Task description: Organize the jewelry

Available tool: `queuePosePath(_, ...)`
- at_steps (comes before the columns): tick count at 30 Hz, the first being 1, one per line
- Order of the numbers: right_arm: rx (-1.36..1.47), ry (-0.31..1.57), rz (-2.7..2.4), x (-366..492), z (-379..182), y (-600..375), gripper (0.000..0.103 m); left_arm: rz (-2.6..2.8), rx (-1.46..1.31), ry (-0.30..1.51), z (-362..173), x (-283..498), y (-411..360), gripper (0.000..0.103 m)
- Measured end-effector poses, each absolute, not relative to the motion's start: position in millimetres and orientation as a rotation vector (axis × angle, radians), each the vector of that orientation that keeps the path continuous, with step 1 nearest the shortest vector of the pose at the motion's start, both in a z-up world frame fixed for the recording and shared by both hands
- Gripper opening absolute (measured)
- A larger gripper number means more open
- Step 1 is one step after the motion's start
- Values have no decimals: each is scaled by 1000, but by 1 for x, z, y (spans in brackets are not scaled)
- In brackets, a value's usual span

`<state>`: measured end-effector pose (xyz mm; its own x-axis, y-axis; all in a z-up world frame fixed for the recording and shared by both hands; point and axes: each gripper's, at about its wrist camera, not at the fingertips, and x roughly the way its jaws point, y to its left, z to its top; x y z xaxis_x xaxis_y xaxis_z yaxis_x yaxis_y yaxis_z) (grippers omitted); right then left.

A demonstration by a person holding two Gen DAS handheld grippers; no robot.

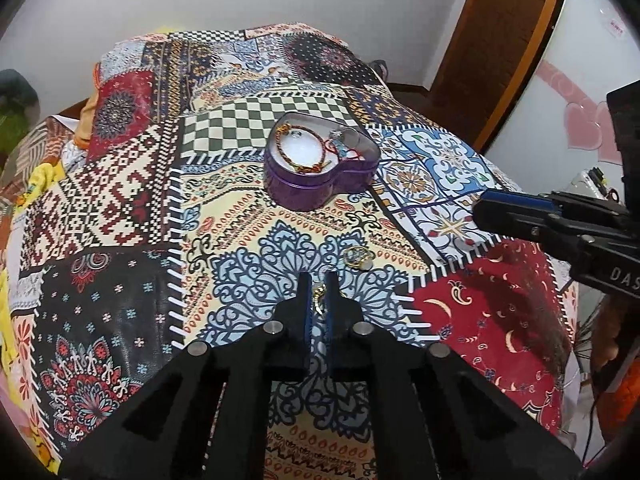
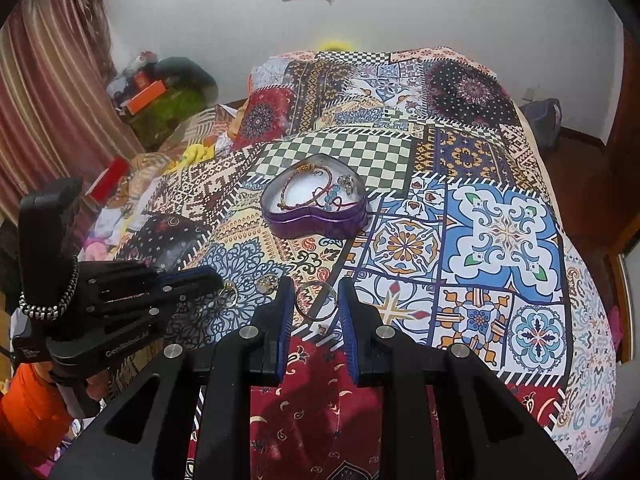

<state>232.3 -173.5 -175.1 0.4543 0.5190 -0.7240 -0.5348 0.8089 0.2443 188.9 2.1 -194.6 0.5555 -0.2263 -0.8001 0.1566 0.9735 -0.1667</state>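
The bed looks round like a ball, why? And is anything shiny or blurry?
Left wrist view: fisheye lens bulges the bed and blacks the corners. Right wrist view: same bending; soft light glints on the tin rim, and the picture stays sharp.

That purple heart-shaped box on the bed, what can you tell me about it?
The purple heart-shaped tin box looks like shiny metal, with a ribbed band around its side wall and a silvery rim. It has no lid on and sits flat on the patchwork bedspread, on the far side of both grippers, neither of which touches it. Inside, over a white lining, lie a braided red-and-gold cord bracelet, a thin red string with pale blue beads, and some small silvery pieces too small to identify.
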Motion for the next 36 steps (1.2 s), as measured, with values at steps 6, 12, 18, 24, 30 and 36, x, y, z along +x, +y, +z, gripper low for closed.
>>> queuePosePath(6, -21, 907, 649, 235, -181, -172, 20, -214, -81, 984, -210, 199, -2, 12)
queuePosePath(12, -26, 915, 647, 237, -184, -172, 20, -219, -77, 966, -212, 199, -4, 10)
queuePosePath(18, -16, 907, 650, 241, -183, -172, 20, -197, -83, 952, -206, 198, 0, 5)
queuePosePath(24, -15, 884, 650, 245, -176, -171, 20, -186, -89, 900, -187, 195, 9, 5)
queuePosePath(30, -8, 857, 652, 255, -167, -168, 20, -186, -93, 832, -164, 200, 15, 5)
queuePosePath(36, -5, 834, 656, 267, -159, -160, 20, -194, -89, 785, -150, 210, 14, 5)
